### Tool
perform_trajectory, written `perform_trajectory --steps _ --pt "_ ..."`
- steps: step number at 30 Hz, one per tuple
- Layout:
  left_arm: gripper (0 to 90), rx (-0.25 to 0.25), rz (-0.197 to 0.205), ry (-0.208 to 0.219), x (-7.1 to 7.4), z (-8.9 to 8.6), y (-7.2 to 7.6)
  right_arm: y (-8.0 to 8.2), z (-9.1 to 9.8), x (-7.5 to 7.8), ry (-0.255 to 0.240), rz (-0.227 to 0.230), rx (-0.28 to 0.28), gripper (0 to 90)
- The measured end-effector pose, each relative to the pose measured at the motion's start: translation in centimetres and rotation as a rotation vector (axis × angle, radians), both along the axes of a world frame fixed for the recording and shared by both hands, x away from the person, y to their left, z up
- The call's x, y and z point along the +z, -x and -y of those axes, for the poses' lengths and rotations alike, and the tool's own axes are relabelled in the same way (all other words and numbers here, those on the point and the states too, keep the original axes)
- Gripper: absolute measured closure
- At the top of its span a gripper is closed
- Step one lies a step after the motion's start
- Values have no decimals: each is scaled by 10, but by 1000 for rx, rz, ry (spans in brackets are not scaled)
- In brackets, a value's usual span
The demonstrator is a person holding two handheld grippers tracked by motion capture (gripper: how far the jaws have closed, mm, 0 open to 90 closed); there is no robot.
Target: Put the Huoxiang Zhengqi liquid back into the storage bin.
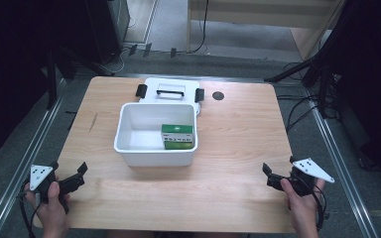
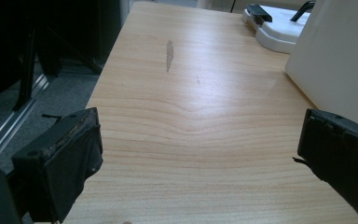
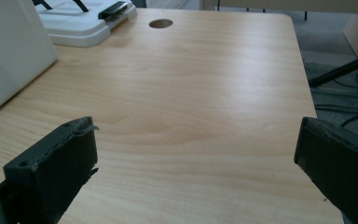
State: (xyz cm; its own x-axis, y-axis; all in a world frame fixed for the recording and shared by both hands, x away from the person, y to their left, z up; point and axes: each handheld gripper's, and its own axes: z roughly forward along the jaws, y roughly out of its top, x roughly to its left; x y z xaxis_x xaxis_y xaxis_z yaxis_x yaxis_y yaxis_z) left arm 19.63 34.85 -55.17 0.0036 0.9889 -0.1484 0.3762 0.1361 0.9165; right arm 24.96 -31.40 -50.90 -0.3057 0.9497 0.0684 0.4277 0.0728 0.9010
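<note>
A white plastic bin (image 1: 129, 144) stands at the middle of the wooden table (image 1: 228, 148), with a green box (image 1: 177, 137) lying in its right part. Its white lid (image 1: 171, 90), with a black handle and black clasps, lies flat just behind it. My left gripper (image 1: 69, 171) hovers open at the table's front left corner, with the bin's wall (image 2: 340, 60) off to its right and the lid (image 2: 279, 28) farther off. At the front right, my right gripper (image 1: 279, 171) is open and holds nothing; the bin's wall (image 3: 9, 51) is on its left.
A dark round hole (image 1: 218, 95) is in the tabletop behind the bin on the right, also the hole (image 3: 161, 23). A dark streak (image 2: 169, 53) marks the wood at the left. Metal rails, stands and cables surround the table on the floor.
</note>
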Motion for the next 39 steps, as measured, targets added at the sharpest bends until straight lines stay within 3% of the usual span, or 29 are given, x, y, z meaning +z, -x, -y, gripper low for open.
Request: perform_trajectory --steps 3,11,20,25,39 --pt "4 1 5 -5 0 1 0 5 9 -9 -30 -20 -10 0" --pt "4 3 8 -10 0 1 1 17 19 -26 13 -38 -7 0" --pt "5 6 3 -11 0 1 1 31 32 -37 -12 -44 -20 0" --pt "4 6 8 1 0 0 1 32 37 -37 -56 -24 -41 0" --pt "4 2 10 11 0 -2 1 28 32 -37 -25 -71 -47 0"
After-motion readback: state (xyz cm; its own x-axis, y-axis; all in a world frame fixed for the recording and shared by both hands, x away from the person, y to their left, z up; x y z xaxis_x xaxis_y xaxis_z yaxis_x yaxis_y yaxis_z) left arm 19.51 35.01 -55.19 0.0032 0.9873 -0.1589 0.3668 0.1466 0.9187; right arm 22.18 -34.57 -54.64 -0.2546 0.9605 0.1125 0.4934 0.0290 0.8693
